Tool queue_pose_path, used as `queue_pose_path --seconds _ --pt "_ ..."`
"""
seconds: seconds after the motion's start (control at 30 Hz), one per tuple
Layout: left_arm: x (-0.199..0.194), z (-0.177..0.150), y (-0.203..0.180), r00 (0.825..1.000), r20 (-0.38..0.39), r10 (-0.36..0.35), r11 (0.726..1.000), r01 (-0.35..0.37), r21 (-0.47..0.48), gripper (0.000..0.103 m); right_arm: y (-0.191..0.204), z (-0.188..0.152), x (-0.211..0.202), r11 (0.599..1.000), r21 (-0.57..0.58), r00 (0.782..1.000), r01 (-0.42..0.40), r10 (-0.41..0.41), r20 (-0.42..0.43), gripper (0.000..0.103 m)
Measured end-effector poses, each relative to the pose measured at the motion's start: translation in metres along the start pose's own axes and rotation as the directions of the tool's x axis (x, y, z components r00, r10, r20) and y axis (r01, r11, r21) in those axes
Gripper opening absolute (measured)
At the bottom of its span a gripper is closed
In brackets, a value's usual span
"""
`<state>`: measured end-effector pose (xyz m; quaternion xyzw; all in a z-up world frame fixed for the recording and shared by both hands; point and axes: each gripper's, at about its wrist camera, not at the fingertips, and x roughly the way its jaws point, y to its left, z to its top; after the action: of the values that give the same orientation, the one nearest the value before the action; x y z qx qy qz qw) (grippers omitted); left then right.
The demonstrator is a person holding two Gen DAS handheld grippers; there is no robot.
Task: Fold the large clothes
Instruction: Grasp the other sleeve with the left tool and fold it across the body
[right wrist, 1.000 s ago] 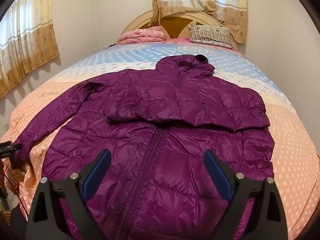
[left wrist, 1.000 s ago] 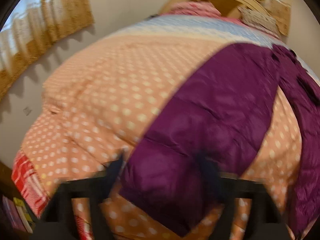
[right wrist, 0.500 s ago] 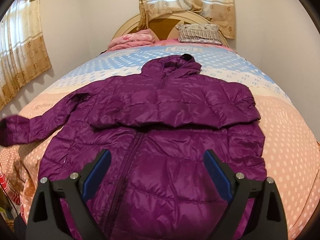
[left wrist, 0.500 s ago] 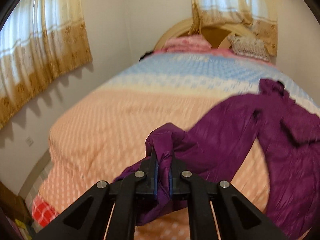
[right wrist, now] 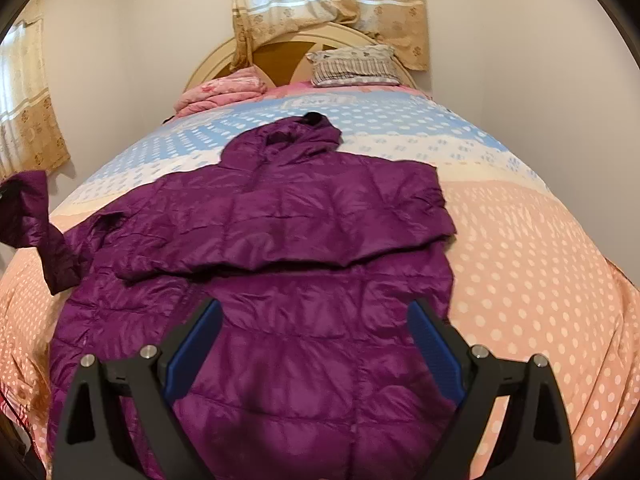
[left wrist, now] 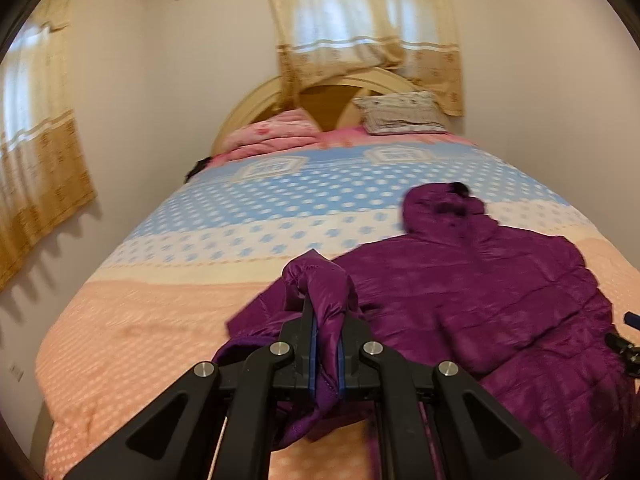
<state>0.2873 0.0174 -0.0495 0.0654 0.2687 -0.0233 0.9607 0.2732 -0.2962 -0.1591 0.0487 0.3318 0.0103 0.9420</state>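
Two tools up: left tool [left wrist: 325, 344] angled down, clamped on the puffy jacket's [right wrist: 304, 240] glossy purple sleeve cuff [left wrist: 320, 288], lifted off the polka-dot bed [right wrist: 532, 264]; right tool [right wrist: 316, 352] hovers over the hem, jaws wide, empty.

light: soft daylight through curtains [left wrist: 360, 32] | blur: slight | edges: fisheye-bowed, dark corners

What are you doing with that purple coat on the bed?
Someone is folding a purple puffy jacket spread on the bed. One sleeve already lies folded across its chest. The left claw is shut on the end of the other sleeve and holds it up off the polka-dot cover. The right claw hangs open over the bottom of the jacket, holding nothing.
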Motion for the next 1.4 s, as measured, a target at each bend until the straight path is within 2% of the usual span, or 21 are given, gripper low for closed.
queue_pose_path --seconds 0.37,0.47,0.53,0.57,0.6,0.63,0.67,0.7,0.77,0.83,0.93,1.07,1.17,1.3,1.4 --pt "0.025 0.017 -0.101 0.989 -0.010 -0.146 0.984 0.147 0.100 0.006 -0.019 -0.009 0.008 0.999 0.046 1.000 -0.005 0.006 -0.019 0.095" --pt "0.032 0.018 -0.123 0.992 0.001 -0.125 0.987 0.125 0.104 0.008 -0.021 -0.012 0.011 0.999 0.051 1.000 -0.006 0.007 -0.024 0.095" --pt "0.041 0.018 -0.136 0.986 -0.009 -0.165 0.983 0.165 0.085 0.015 -0.022 -0.013 0.013 0.998 0.056 0.999 -0.007 0.009 -0.032 0.095" --pt "0.045 0.017 -0.144 0.984 -0.018 -0.177 0.981 0.177 0.081 0.025 -0.022 -0.014 0.014 0.998 0.056 0.999 -0.007 0.009 -0.036 0.095" --pt "0.047 0.016 -0.148 0.983 -0.018 -0.182 0.980 0.183 0.078 0.039 -0.023 -0.014 0.014 0.998 0.055 0.999 -0.007 0.009 -0.038 0.095" --pt "0.048 0.015 -0.153 0.982 -0.008 -0.190 0.979 0.190 0.073 0.049 -0.023 -0.015 0.015 0.999 0.054 0.999 -0.005 0.007 -0.043 0.095" --pt "0.046 0.014 -0.158 0.981 0.016 -0.194 0.979 0.192 0.067 0.069 -0.024 -0.015 0.016 0.999 0.053 0.999 -0.004 0.007 -0.046 0.095" --pt "0.042 0.013 -0.161 0.979 0.041 -0.197 0.979 0.194 0.067 0.080 -0.025 -0.016 0.017 0.999 0.054 0.999 -0.003 0.006 -0.050 0.095" --pt "0.034 0.013 -0.168 0.971 0.088 -0.224 0.973 0.217 0.083 0.085 -0.027 -0.016 0.018 0.998 0.055 0.998 0.001 0.002 -0.058 0.095" --pt "0.030 0.013 -0.170 0.970 0.103 -0.221 0.972 0.210 0.108 0.087 -0.028 -0.016 0.019 0.998 0.055 0.998 0.005 -0.001 -0.065 0.095" --pt "0.025 0.011 -0.158 0.973 0.126 -0.192 0.977 0.177 0.122 0.087 -0.024 -0.008 0.015 0.999 0.041 0.997 -0.008 0.010 -0.070 0.095" --pt "0.033 0.005 -0.108 0.988 0.113 -0.109 0.993 0.103 0.051 0.088 -0.006 0.011 0.007 0.999 -0.002 0.997 -0.051 0.051 -0.055 0.095" --pt "0.044 -0.002 -0.065 0.997 0.080 -0.023 0.999 0.025 -0.021 0.088 0.013 0.027 0.007 0.994 -0.025 0.993 -0.106 0.104 -0.062 0.095" --pt "0.061 -0.019 -0.015 0.999 0.030 0.034 0.993 -0.030 -0.118 0.088 0.042 0.042 0.019 0.984 -0.055 0.982 -0.169 0.164 -0.092 0.095" --pt "0.077 -0.034 0.003 0.997 -0.018 0.073 0.988 -0.074 -0.136 0.088 0.058 0.048 0.034 0.980 -0.076 0.979 -0.183 0.175 -0.102 0.095"
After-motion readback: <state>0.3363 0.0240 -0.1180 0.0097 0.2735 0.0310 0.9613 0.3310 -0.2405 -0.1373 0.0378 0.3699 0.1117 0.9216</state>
